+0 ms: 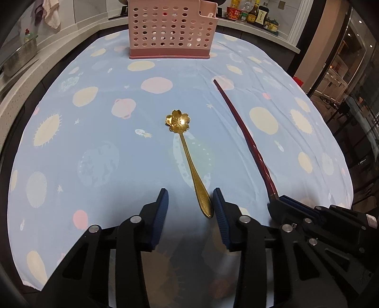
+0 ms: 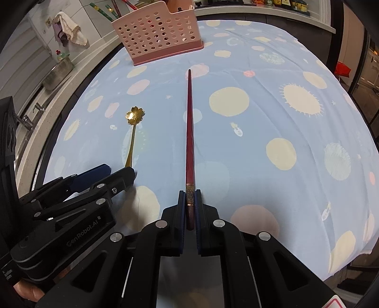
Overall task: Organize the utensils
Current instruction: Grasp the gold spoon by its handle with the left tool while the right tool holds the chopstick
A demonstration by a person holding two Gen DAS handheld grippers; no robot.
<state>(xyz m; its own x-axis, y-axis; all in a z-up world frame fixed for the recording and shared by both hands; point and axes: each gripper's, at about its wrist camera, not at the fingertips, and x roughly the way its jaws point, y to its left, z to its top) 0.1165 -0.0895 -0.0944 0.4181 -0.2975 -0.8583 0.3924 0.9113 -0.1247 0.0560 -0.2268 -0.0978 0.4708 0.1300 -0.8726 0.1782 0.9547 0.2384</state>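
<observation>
— How far had we got?
— Our right gripper (image 2: 189, 201) was clamped on the chopstick (image 2: 189, 132); our left gripper (image 1: 190, 201) gaped around the spoon (image 1: 187, 154), which lay on the cloth (image 1: 94, 142).
— And the basket (image 1: 169, 28)?
— We'd delivered neither.

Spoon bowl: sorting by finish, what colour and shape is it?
Gold, flower-shaped spoon bowl, clearest in the left wrist view.

A blue planet-print cloth (image 1: 99, 147) covers the tabletop. Behind it, sauce bottles (image 1: 257, 14) line a pale counter (image 1: 260, 30); towels (image 2: 71, 29) hang on the tiled wall.
</observation>
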